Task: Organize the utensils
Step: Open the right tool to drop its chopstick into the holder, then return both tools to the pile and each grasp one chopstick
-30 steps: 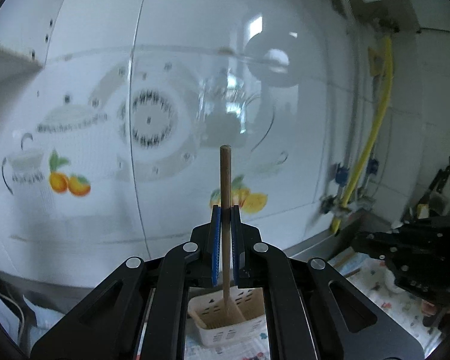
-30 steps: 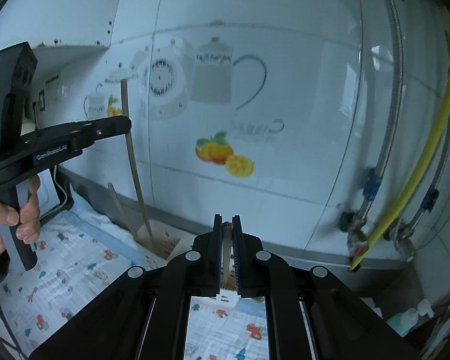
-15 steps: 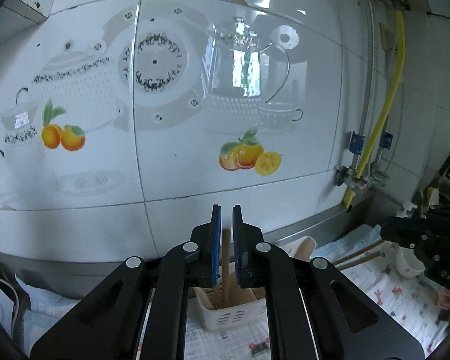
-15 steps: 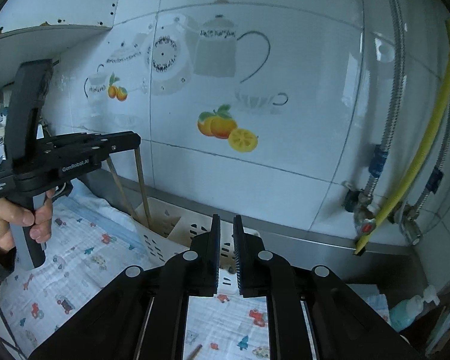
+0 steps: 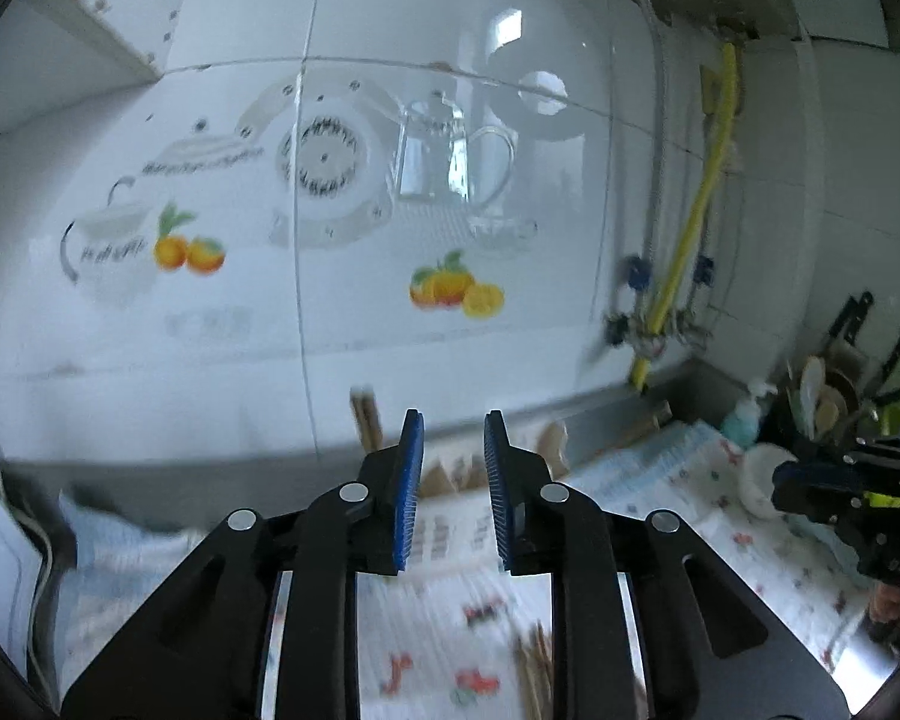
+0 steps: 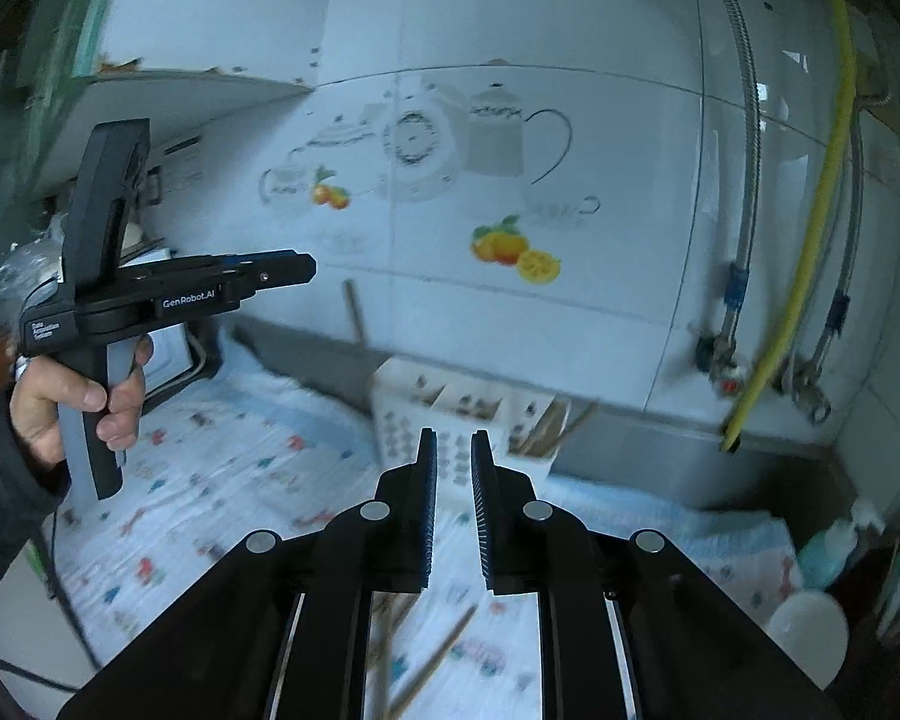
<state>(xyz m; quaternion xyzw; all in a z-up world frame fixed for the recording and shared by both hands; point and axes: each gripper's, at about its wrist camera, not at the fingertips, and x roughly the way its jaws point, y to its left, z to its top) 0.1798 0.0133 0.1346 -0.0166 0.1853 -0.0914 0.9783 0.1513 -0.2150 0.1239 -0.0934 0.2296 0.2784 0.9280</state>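
A white slotted utensil holder (image 6: 450,405) stands on the patterned cloth against the tiled wall. A wooden handle (image 6: 353,312) sticks up from its left end and chopsticks (image 6: 549,426) lean out of its right compartment. My right gripper (image 6: 453,438) hangs in front of the holder, its jaws opening with nothing between them. My left gripper (image 5: 453,420) is also opening and empty; the blurred holder (image 5: 450,480) and wooden handle (image 5: 366,414) lie beyond it. In the right wrist view a hand (image 6: 84,396) holds the left gripper (image 6: 294,267) to the holder's left. Loose chopsticks (image 6: 438,660) lie on the cloth.
A yellow hose (image 6: 810,252) and metal pipes run down the wall on the right. A soap bottle (image 5: 744,414), a white bowl (image 5: 762,480) and a rack of knives and utensils (image 5: 840,384) crowd the right end. A white appliance (image 6: 168,354) stands at the left.
Both grippers have let go of the wooden utensils they held over the holder and pulled back from it. Their jaws now stand apart and empty.
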